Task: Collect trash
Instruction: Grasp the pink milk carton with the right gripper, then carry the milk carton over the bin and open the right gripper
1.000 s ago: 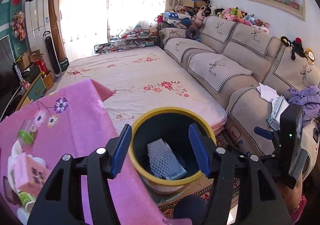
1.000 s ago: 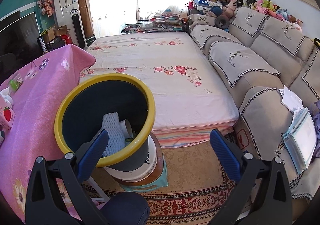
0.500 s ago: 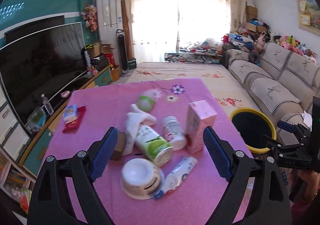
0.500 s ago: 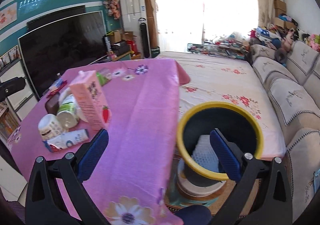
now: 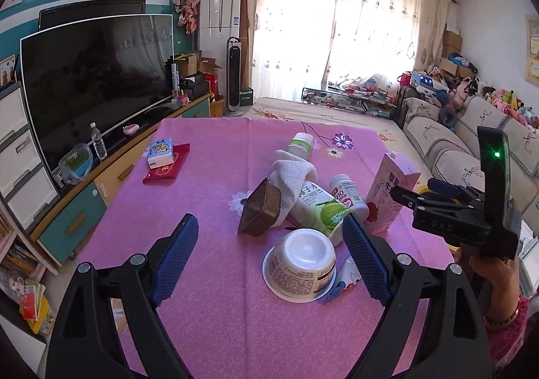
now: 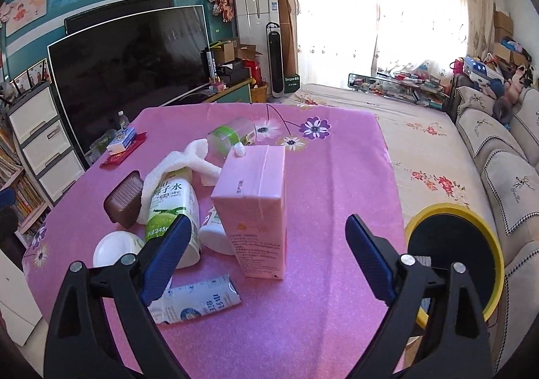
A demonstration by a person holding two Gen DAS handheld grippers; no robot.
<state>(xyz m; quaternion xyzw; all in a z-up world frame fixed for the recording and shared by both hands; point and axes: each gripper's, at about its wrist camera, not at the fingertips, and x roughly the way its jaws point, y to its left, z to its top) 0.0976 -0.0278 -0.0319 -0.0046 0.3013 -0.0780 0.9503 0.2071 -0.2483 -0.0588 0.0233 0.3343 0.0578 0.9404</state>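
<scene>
Trash lies in a pile on the pink table [image 5: 209,177]: an upturned white cup [image 5: 301,264], a green-label bottle [image 5: 318,209], a brown box [image 5: 261,207], a white foam net [image 5: 293,170], a small white bottle [image 5: 347,192], a flat blue-white pouch [image 6: 198,299] and an upright pink carton [image 6: 256,207]. My left gripper [image 5: 269,264] is open, just before the cup. My right gripper [image 6: 266,254] is open, near the pink carton; it also shows in the left wrist view [image 5: 451,210]. The yellow-rimmed bin [image 6: 454,254] stands right of the table.
A tissue pack on a red pouch [image 5: 161,156] lies at the table's far left. A clear green-label bottle [image 6: 232,136] lies at the back. A TV [image 5: 94,75] stands to the left, a sofa [image 6: 498,156] to the right, a floral floor mat [image 6: 421,150] beyond.
Both grippers swung left from over the bin to face the table, then moved closer to the trash pile. Both stay open and empty.
</scene>
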